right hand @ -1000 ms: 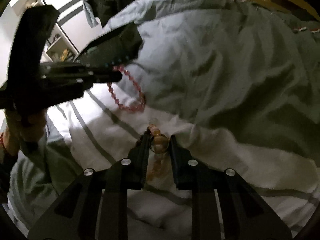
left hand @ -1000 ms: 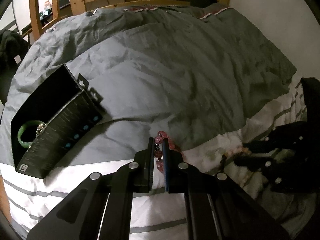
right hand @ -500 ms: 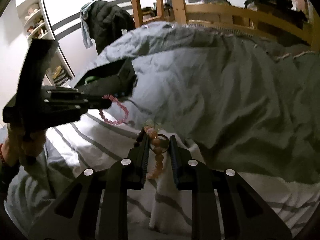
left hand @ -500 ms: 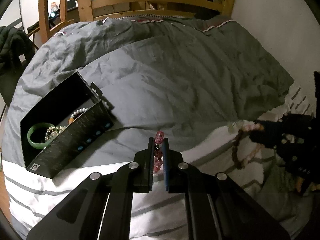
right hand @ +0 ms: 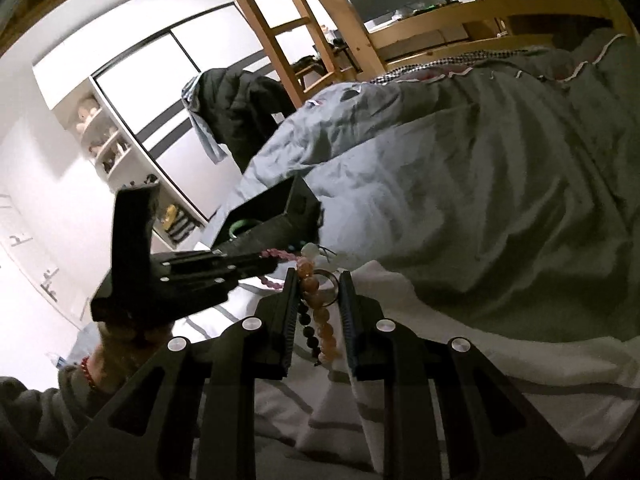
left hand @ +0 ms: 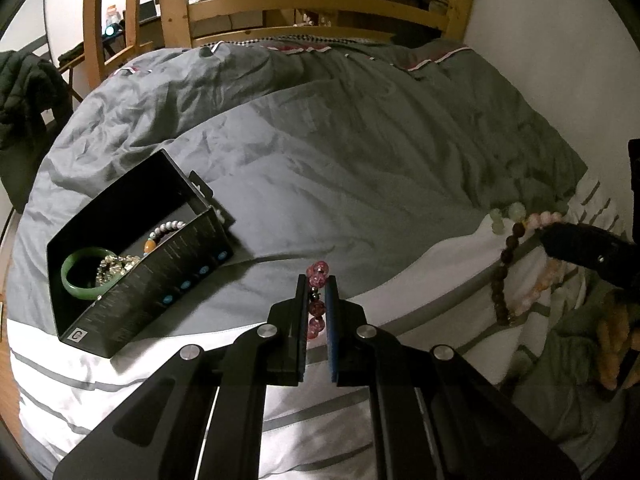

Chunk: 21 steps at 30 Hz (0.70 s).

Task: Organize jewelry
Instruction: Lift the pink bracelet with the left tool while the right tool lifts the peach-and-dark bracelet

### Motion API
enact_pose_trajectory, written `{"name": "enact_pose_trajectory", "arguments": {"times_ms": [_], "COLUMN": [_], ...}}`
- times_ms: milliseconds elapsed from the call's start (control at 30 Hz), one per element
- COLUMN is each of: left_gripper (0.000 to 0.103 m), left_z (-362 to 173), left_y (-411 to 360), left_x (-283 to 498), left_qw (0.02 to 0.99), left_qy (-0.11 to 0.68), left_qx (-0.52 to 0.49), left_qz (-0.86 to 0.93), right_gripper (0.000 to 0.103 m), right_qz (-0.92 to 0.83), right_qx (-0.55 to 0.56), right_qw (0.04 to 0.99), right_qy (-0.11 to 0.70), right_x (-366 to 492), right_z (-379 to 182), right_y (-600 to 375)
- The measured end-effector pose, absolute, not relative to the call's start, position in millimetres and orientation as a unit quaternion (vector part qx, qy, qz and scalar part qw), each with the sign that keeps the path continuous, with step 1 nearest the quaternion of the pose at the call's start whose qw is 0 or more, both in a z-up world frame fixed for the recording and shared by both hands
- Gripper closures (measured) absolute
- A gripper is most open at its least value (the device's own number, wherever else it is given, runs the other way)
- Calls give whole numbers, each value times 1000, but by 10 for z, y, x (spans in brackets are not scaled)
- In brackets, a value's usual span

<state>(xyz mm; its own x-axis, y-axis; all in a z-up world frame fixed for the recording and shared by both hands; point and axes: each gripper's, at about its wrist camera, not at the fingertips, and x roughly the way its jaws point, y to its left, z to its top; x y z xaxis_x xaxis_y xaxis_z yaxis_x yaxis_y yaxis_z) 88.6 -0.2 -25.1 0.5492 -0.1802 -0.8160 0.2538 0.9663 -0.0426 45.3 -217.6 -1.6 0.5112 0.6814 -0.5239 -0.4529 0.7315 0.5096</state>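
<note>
My left gripper [left hand: 316,284] is shut on a pink bead bracelet [left hand: 317,298] and holds it above the bed, right of an open black box [left hand: 132,292]. The box holds a green bangle [left hand: 82,276] and several other bracelets [left hand: 166,230]. My right gripper [right hand: 318,280] is shut on an orange and brown bead bracelet [right hand: 318,312] that hangs from it above the bed. That bracelet also shows in the left wrist view [left hand: 506,264], hanging from the right gripper [left hand: 576,240]. In the right wrist view the left gripper [right hand: 256,264] and the box [right hand: 272,220] lie ahead on the left.
A grey duvet [left hand: 340,140] covers the bed over a white striped sheet [left hand: 100,376]. A wooden bed frame [left hand: 320,4] and a ladder [right hand: 280,20] stand behind. A dark jacket [right hand: 236,116] hangs at the bed's far side. A wall [left hand: 540,60] runs along the right.
Both grippers have risen from the bed with their bracelets, which now hang free. The box has come more fully into view, its contents showing.
</note>
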Motion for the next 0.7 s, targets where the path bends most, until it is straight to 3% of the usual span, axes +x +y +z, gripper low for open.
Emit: {"name": "enact_pose_trajectory", "arguments": {"times_ms": [700], "left_gripper": [95], "left_z": [31], "left_y": [75], "left_x": [770], "left_qw": [895], "left_qy": [425], "left_qx": [37], "left_qz": [-134], "right_gripper": [82], "right_qz": [350], "right_qx": [177], "right_qw": [860], "right_qy": [326], "right_x": [420], "right_z": [328], "right_y": [-2222]}}
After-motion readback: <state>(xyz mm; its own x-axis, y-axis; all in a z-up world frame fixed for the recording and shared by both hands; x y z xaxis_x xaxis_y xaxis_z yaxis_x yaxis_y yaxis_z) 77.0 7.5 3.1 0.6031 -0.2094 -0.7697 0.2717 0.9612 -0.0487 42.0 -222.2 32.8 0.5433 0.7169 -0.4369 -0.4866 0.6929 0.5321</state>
